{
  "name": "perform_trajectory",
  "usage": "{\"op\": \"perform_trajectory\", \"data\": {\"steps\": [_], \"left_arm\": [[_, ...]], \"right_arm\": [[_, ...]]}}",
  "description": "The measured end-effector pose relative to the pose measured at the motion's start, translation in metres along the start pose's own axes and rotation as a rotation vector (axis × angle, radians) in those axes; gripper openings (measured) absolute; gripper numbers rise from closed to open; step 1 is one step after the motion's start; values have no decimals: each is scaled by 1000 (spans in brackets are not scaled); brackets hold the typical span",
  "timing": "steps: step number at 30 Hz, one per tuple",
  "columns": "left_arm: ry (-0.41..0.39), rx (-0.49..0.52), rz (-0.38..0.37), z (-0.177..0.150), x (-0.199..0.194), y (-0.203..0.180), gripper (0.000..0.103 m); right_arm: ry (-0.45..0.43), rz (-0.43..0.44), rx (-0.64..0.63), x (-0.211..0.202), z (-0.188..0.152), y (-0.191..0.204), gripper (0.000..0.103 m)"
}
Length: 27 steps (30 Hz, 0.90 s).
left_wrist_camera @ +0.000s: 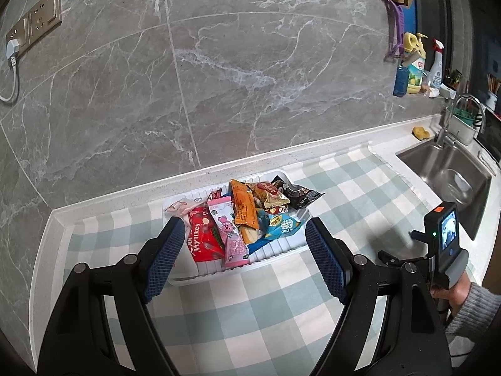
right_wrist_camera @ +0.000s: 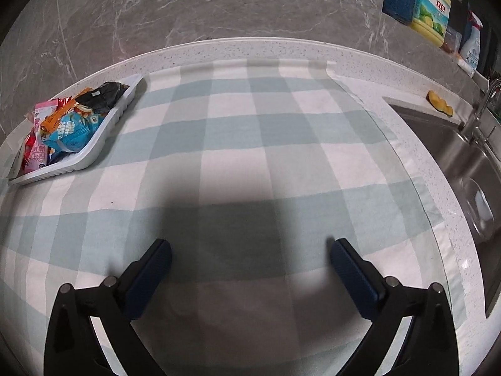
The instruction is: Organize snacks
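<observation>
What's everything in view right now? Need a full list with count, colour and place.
tray: one, white, on the cloth near the wall
snack packets: several, red, pink, orange, blue, black, piled in the tray
checked cloth: one, pale green and white, covering the counter
sink: one, steel, right of the cloth
tap: one, steel, behind the sink
sponge: one, yellow, on the sink's ledge
bottles: a few, yellow, blue, white, by the wall
wall sockets: gold-coloured, one with a white plug
left gripper: open, empty, over the tray
right gripper: open, empty, above bare cloth
hand: one, grey sleeve, holding the right gripper
</observation>
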<state>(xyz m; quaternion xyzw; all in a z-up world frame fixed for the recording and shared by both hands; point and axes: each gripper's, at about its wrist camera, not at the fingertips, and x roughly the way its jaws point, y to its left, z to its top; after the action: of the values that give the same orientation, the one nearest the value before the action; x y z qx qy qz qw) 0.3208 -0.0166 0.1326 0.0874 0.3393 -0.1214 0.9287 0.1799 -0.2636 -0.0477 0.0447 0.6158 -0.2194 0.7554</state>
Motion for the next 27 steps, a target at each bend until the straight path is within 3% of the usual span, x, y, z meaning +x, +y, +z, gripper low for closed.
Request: {"op": "perform_trajectory", "data": {"steps": [27], "left_arm": [[-19, -12, 9, -6, -10, -6, 79]], "right_arm": [[0, 1, 1, 0, 1, 0, 103]]}}
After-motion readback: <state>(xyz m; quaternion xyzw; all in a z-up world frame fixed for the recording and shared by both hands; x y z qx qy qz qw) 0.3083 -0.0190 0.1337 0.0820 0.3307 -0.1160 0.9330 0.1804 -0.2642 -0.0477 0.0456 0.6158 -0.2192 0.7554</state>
